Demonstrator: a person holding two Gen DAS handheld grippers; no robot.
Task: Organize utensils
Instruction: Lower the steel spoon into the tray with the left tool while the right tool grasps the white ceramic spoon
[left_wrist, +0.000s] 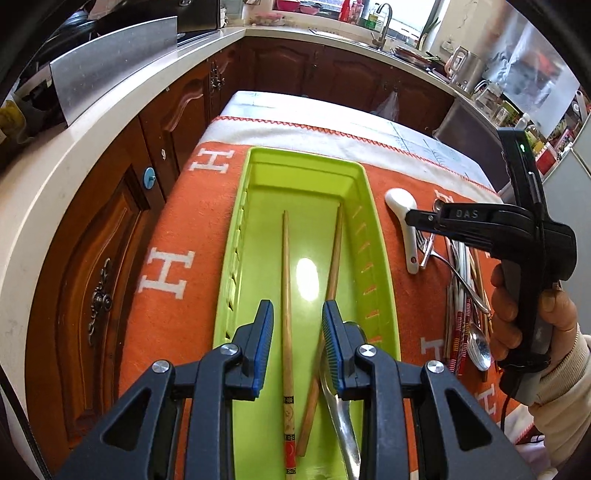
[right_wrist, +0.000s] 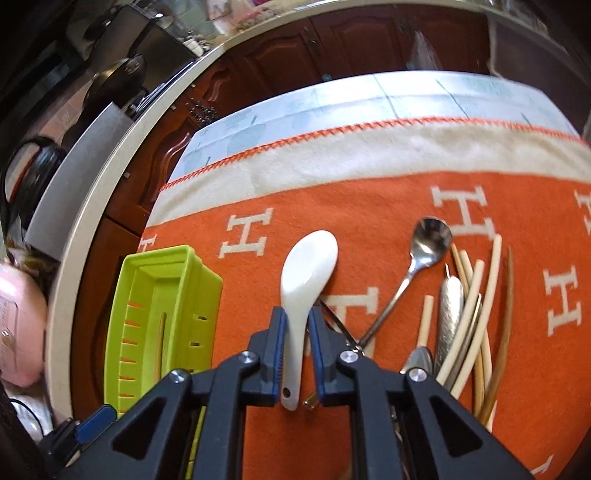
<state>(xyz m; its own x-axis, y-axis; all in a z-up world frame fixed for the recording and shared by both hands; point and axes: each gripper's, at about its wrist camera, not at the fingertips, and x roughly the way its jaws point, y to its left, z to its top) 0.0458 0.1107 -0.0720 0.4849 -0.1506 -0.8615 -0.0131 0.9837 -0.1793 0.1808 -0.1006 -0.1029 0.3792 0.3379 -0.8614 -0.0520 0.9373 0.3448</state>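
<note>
A lime-green utensil tray (left_wrist: 380, 266) lies on the orange cloth (left_wrist: 184, 221) and holds two wooden chopsticks (left_wrist: 286, 280) and a metal spoon (left_wrist: 341, 417). My left gripper (left_wrist: 297, 317) is open and empty above the tray's near end. My right gripper (right_wrist: 297, 325) straddles the handle of a white ceramic spoon (right_wrist: 306, 273) lying on the cloth; its jaws stand a little apart from the handle. The tray (right_wrist: 162, 280) also shows at left in the right wrist view. In the left wrist view the right gripper (left_wrist: 410, 219) sits over the white spoon (left_wrist: 400, 201).
A pile of chopsticks (right_wrist: 476, 310), a metal spoon (right_wrist: 424, 251) and other metal utensils (right_wrist: 448, 317) lies to the right of the white spoon. Dark wooden cabinets (left_wrist: 110, 258) and a white counter (left_wrist: 48, 177) run along the left and far sides.
</note>
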